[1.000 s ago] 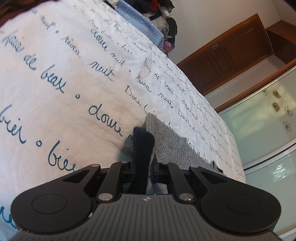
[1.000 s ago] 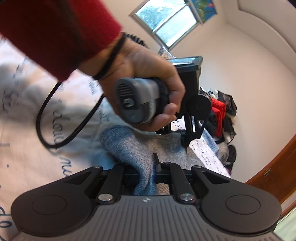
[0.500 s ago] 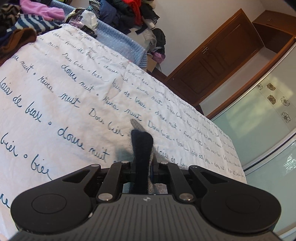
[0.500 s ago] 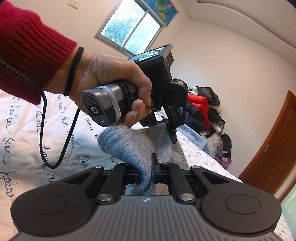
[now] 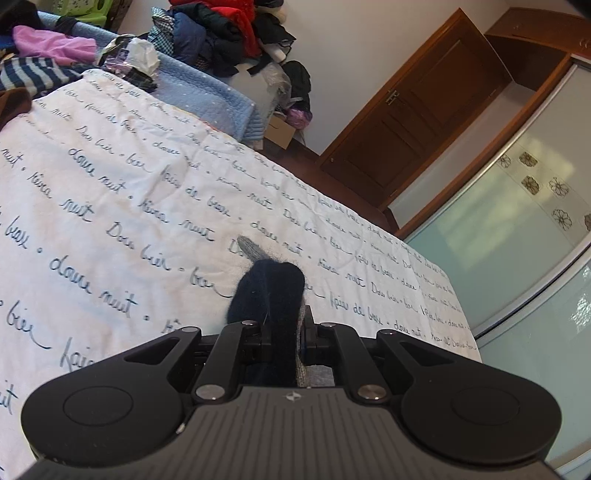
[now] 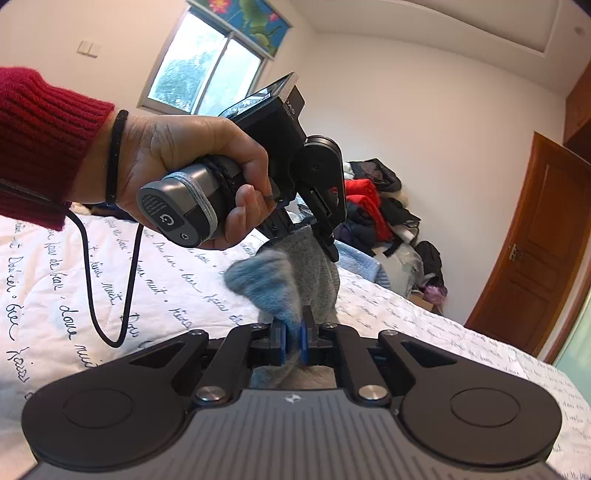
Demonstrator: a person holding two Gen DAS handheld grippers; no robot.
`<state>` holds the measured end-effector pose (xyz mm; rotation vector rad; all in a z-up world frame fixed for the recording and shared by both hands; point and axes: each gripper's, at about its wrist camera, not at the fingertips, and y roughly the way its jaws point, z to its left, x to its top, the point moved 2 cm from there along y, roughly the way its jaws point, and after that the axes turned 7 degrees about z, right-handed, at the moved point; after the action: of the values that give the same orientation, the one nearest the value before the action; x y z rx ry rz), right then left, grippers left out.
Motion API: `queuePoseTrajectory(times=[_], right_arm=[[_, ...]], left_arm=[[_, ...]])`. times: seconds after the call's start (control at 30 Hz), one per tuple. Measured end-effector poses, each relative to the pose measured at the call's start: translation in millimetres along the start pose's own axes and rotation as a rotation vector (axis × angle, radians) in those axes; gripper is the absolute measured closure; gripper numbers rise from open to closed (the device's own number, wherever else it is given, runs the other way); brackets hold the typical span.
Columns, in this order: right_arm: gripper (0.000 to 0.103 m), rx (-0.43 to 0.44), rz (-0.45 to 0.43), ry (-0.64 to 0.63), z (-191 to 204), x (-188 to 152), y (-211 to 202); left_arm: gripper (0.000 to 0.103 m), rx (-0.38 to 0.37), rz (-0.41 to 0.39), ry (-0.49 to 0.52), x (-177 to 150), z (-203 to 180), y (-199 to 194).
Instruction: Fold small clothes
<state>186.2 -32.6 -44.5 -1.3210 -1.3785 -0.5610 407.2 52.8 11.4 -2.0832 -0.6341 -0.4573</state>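
A small grey knitted sock hangs in the air over the white bedsheet (image 5: pixel 110 221) with blue handwriting, held at both ends. Its dark navy end (image 5: pixel 269 291) is pinched in my left gripper (image 5: pixel 282 332), and a grey tip (image 5: pixel 251 249) sticks out beyond it. In the right wrist view the fuzzy light-blue end (image 6: pixel 266 284) sits between the blue pads of my right gripper (image 6: pixel 293 339), which is shut on it. The grey body (image 6: pixel 314 266) runs up to the left gripper (image 6: pixel 325 236), held by a hand (image 6: pixel 184 158) in a red sleeve.
A heap of clothes (image 5: pixel 221 33) lies past a light-blue quilt (image 5: pixel 207 96) at the bed's far end. More garments (image 5: pixel 48 55) sit at the upper left. A wooden door (image 5: pixel 406 122) and a glass-fronted wardrobe (image 5: pixel 517 229) stand beyond the bed's right edge.
Both grippers have risen with the sock, which has lifted clear of the sheet. The left hand has swung upward and the room beyond the bed has come into view.
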Motion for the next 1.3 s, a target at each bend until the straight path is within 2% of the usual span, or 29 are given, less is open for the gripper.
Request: queuePoseTrajectory(times=[0.23,0.57,1.0,1.3], right_arm=[[0.097,0.012,0.007,0.080,-5.6,-8.5,1.4],[0.097,-0.021,0.012,0.165,-29.7,-28.3,-21.4],[0.097,-0.079,0.045,0.256,-55.7,-53.1,-50.6],[0.097,-0.099,0.093,0.369,-80.7,-75.5,-64.2]], left_arm=[[0.093,0.007,0.011,0.034,-7.6,-29.9,9.0],[0.093,0.001,0.027,0.089,-15.8,-72.2,19.6],[0.093,-0.031,0.098,0.179,-49.6,-137.1,69.6],[0.093,-0.047,0.154,0.208,-70.3,-166.2,105.0]])
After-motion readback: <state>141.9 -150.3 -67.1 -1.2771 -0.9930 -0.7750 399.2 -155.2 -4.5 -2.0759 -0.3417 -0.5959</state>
